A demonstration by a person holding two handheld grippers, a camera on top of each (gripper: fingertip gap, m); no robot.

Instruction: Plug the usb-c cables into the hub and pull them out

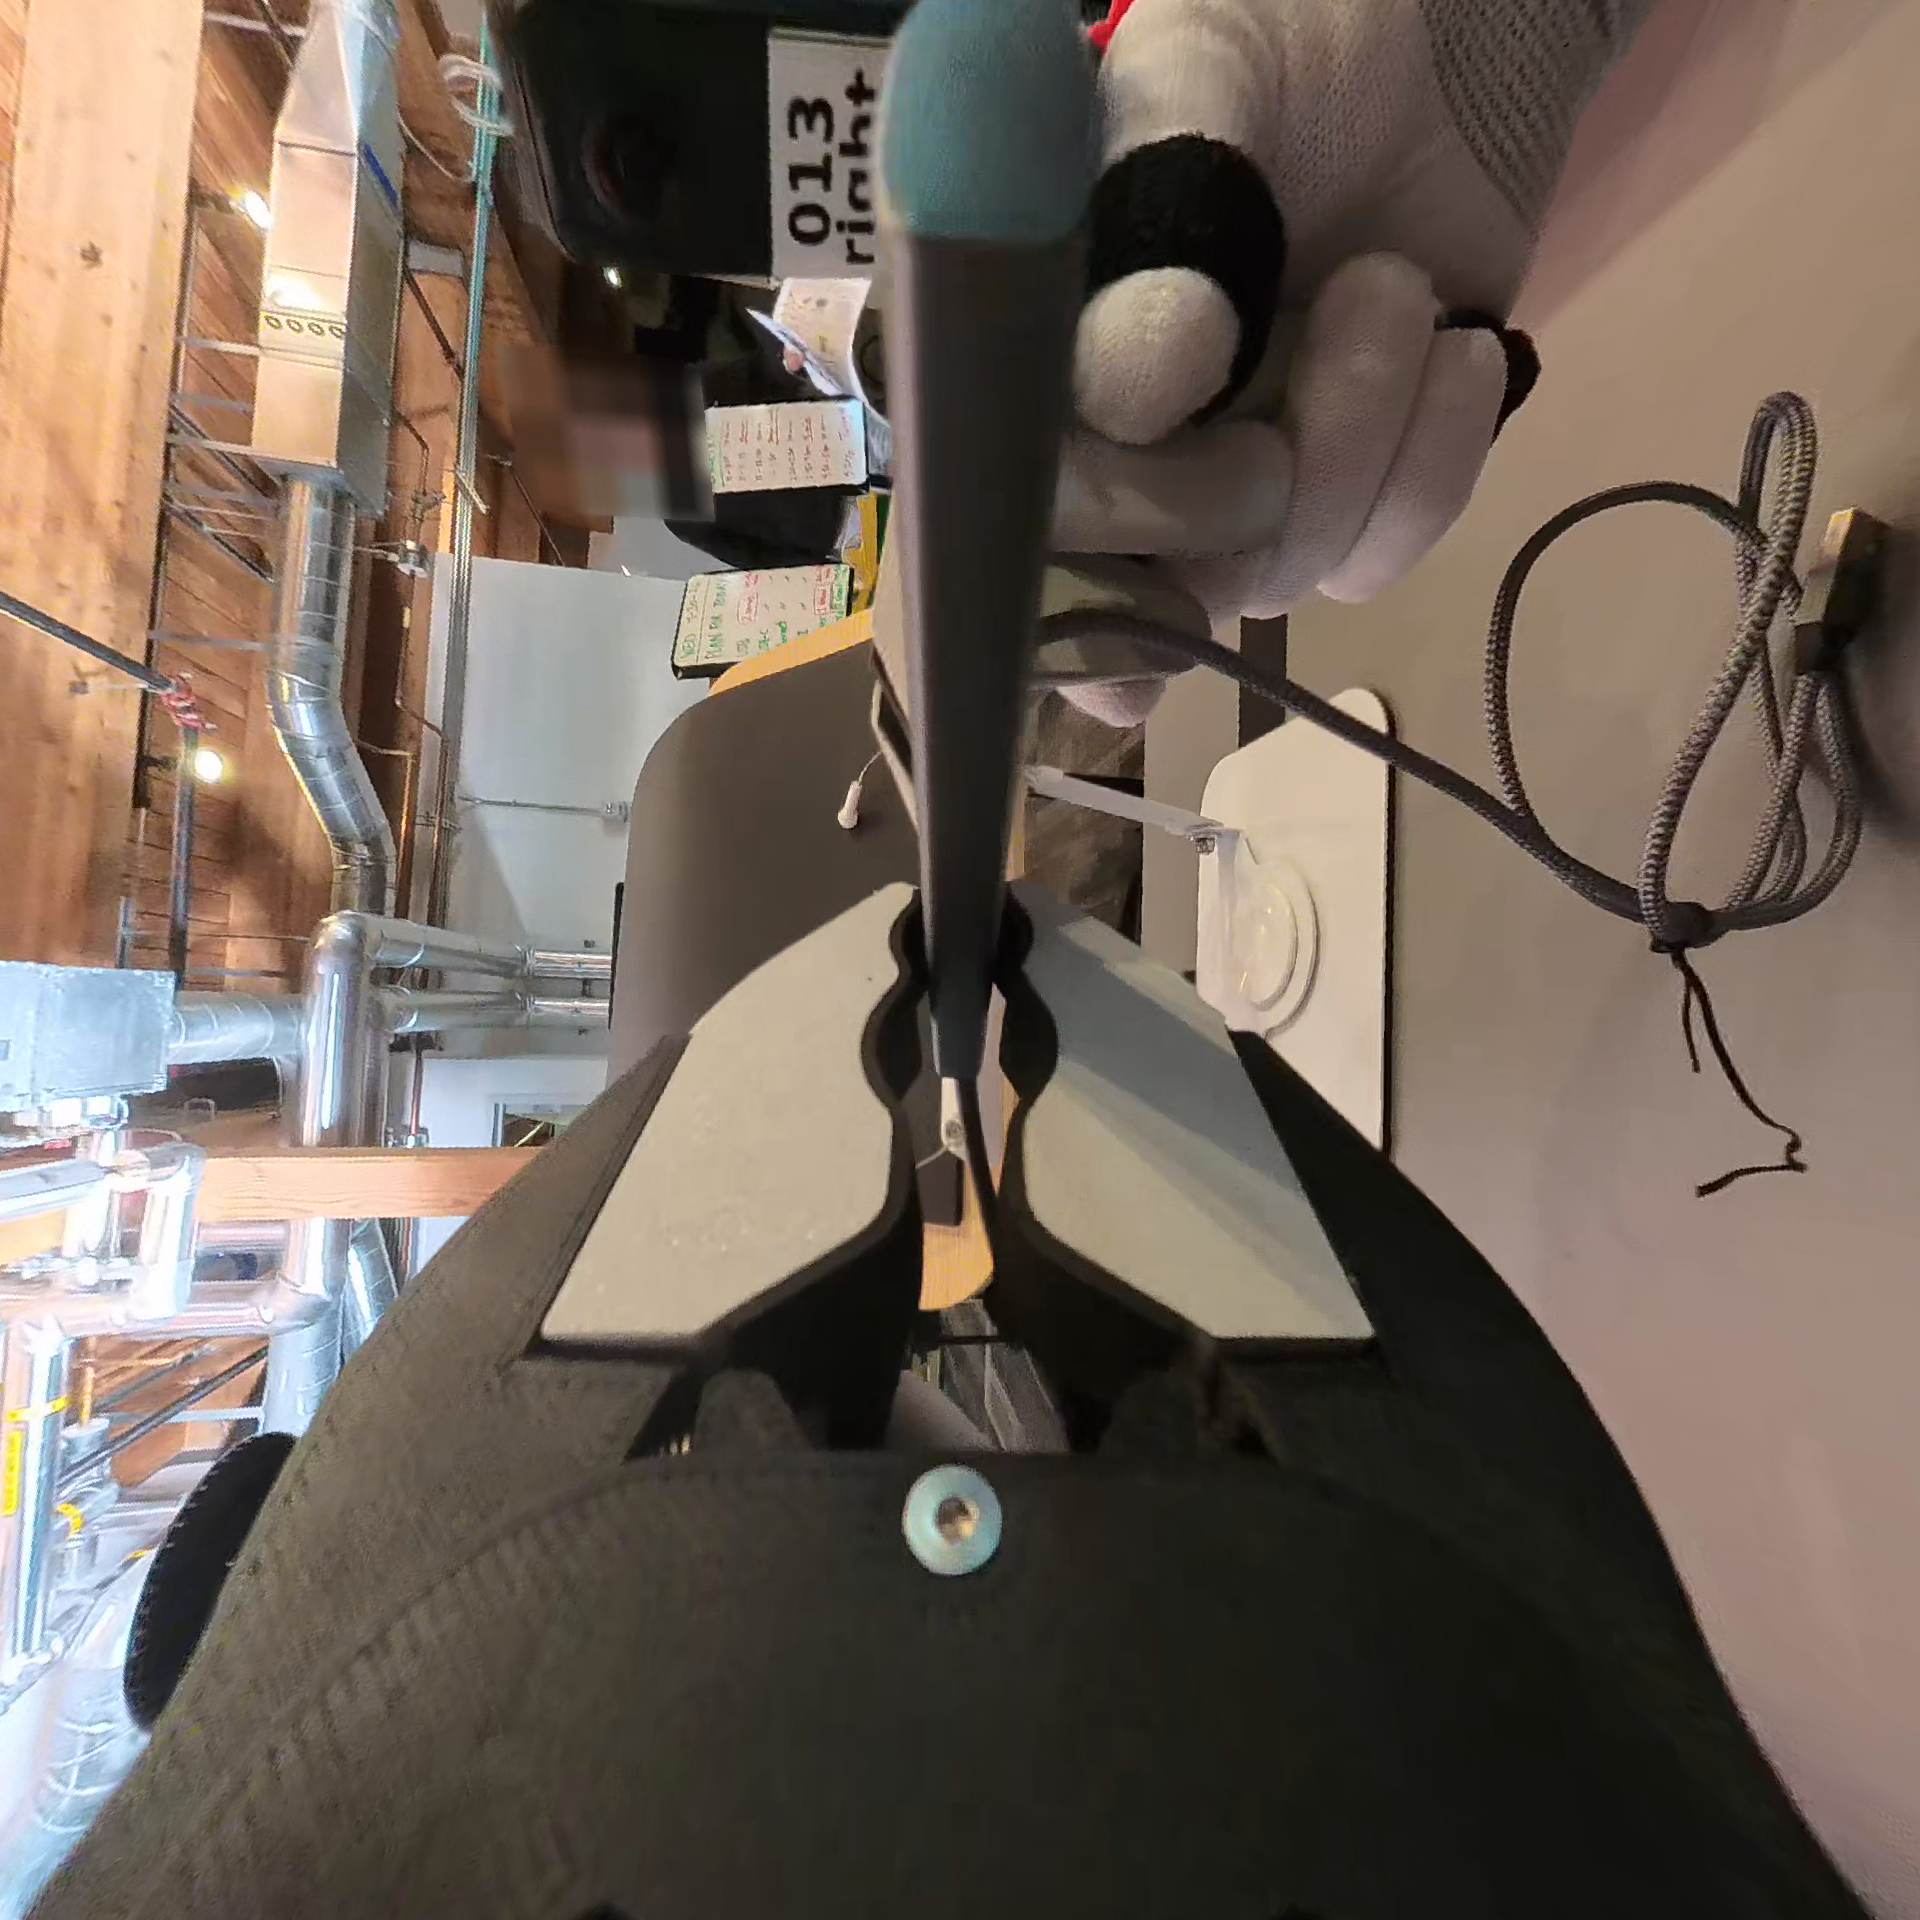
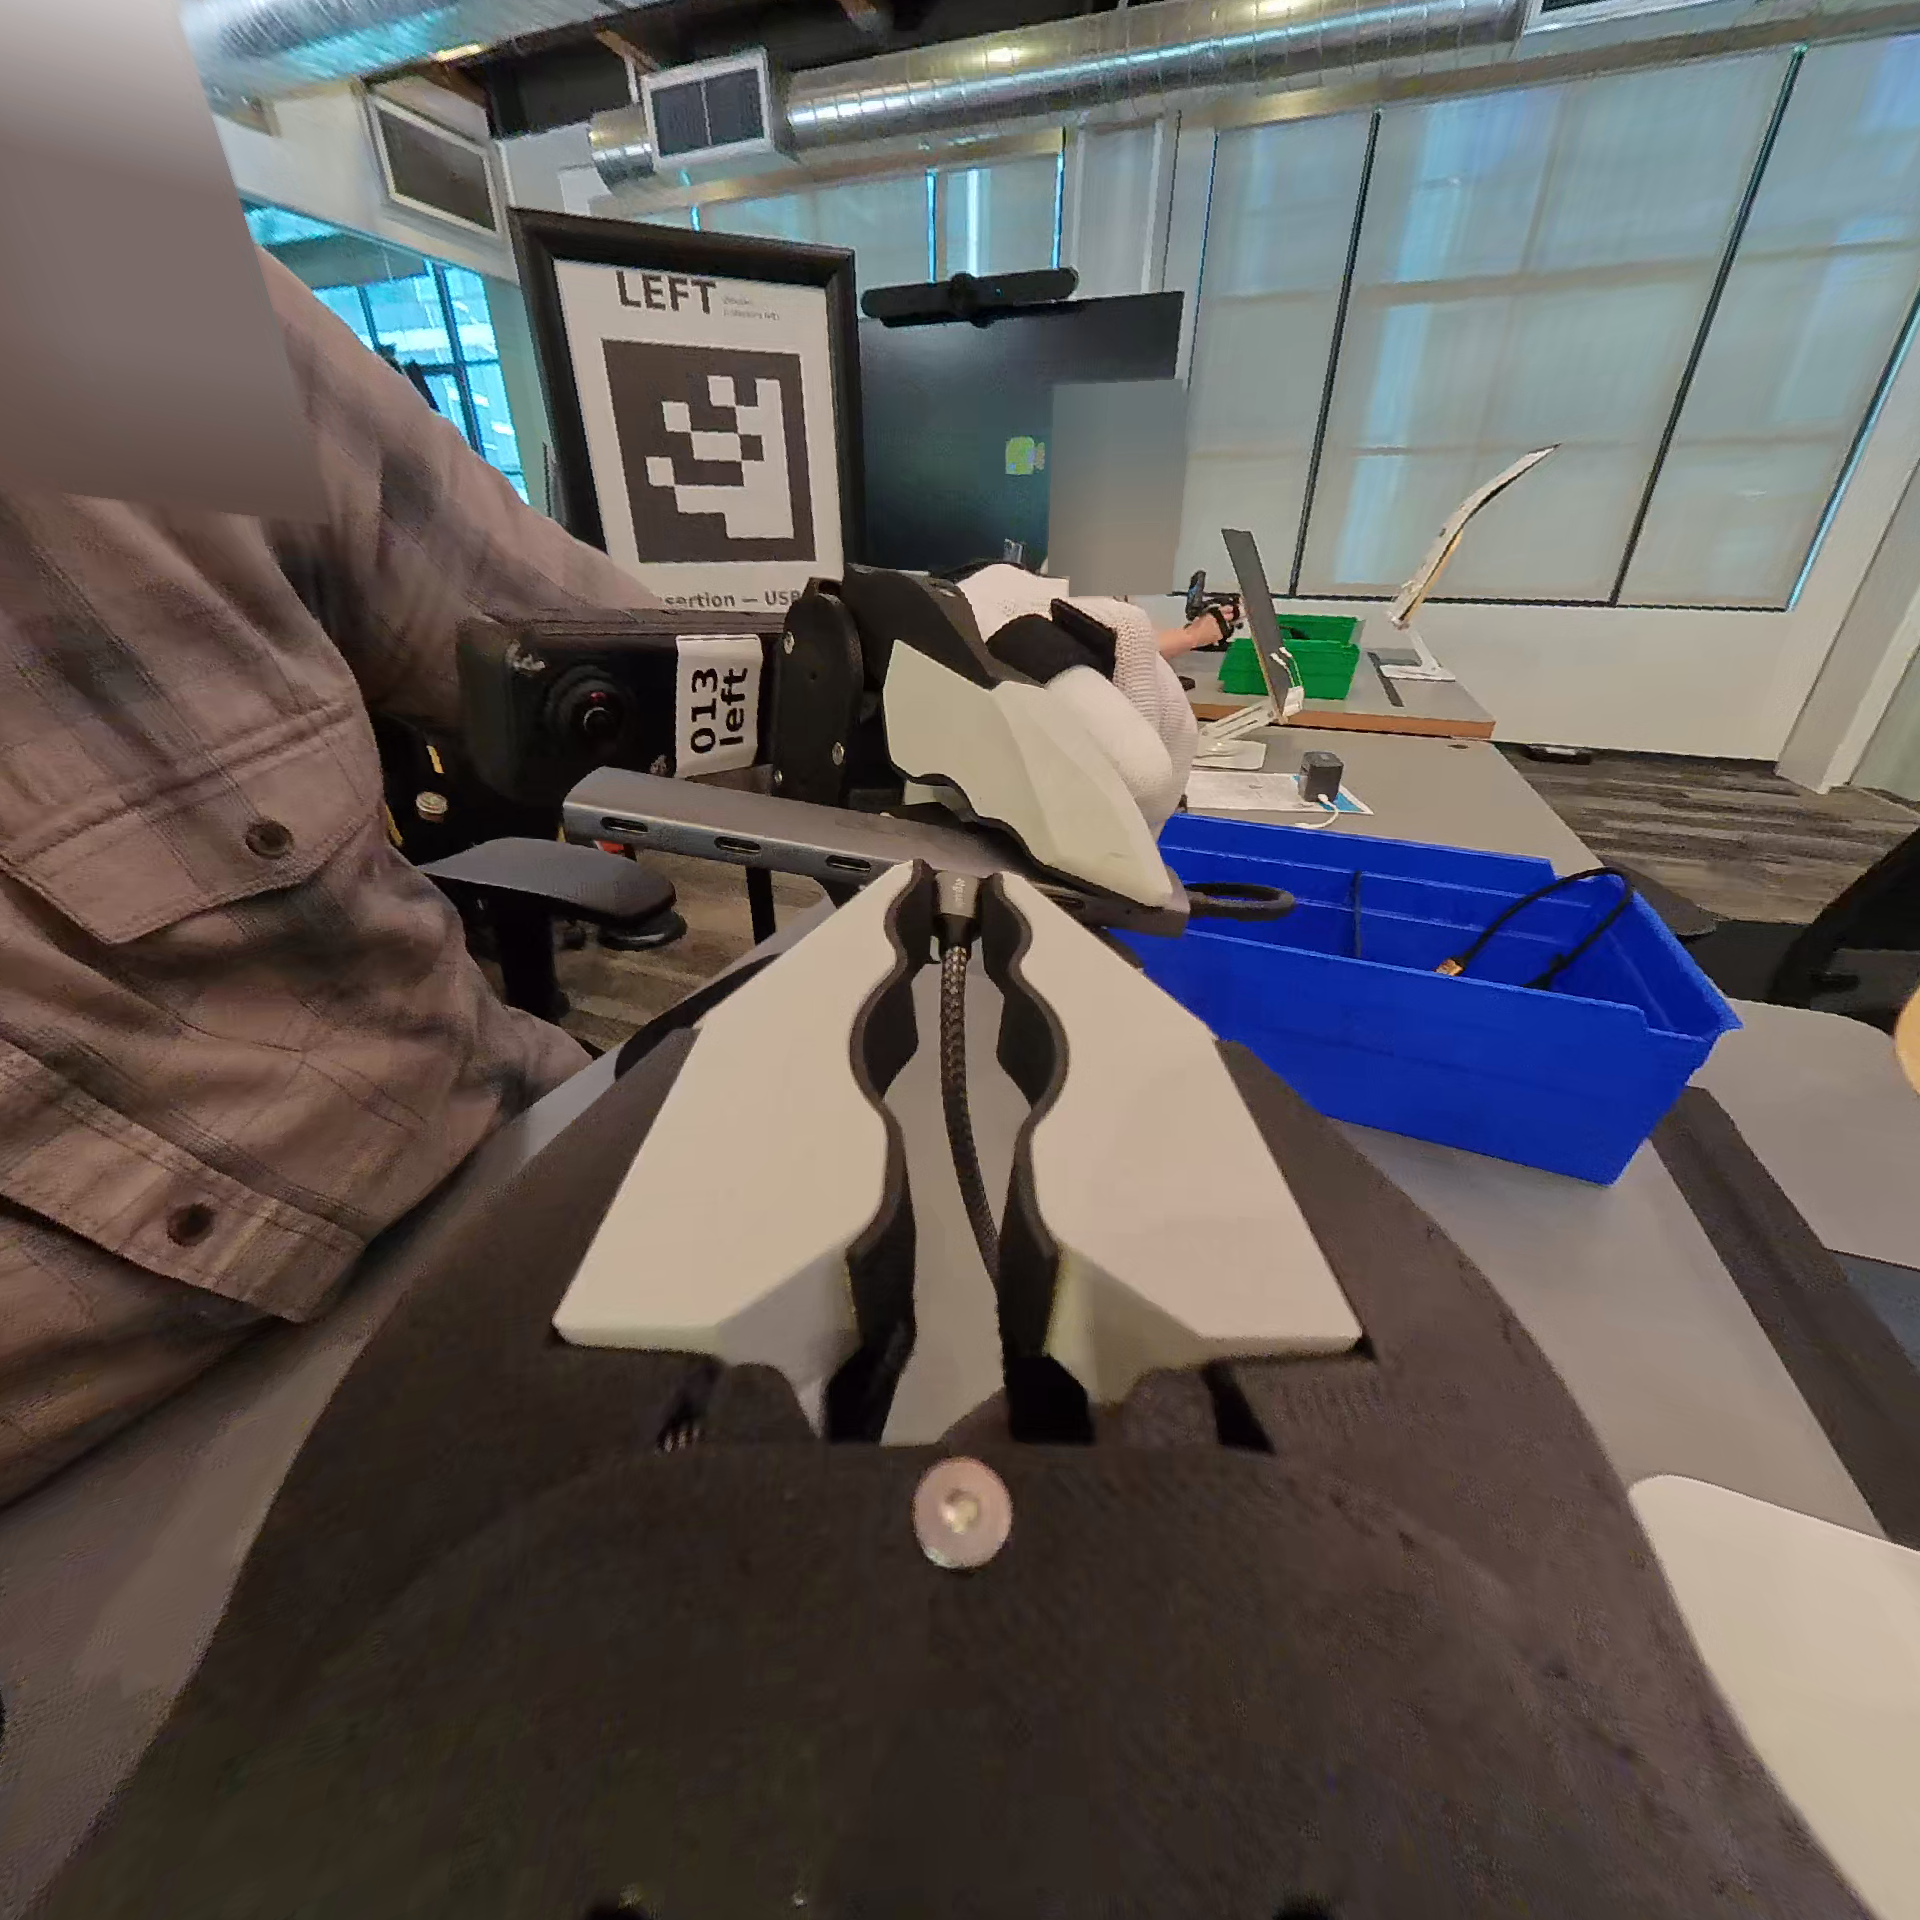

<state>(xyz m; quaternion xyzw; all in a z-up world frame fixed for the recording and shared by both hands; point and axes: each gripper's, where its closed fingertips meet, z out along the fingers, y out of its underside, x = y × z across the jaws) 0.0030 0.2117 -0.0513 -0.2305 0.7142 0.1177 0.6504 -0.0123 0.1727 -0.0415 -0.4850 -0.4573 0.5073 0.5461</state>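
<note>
In the left wrist view my left gripper [image 1: 956,935] is shut on one end of the slim grey hub [image 1: 966,623], held in the air. In the right wrist view the hub [image 2: 727,831] runs left from the left gripper [image 2: 1039,800], with a row of ports facing me. My right gripper [image 2: 954,883] is shut on the plug of a braided grey usb-c cable [image 2: 961,1091]. The plug's tip meets the hub's port side; how deep it sits is hidden. The cable [image 1: 1558,831] trails to the table, its other plug [image 1: 1839,582] lying loose.
A blue bin [image 2: 1403,1039] stands on the grey table behind the hub, with a black cable [image 2: 1538,935] inside. A white pad [image 1: 1299,810] lies on the table. A person in a plaid shirt [image 2: 208,883] is close on the left. A framed marker sign [image 2: 707,416] stands behind. Left and right tips are no more than a few centimetres apart.
</note>
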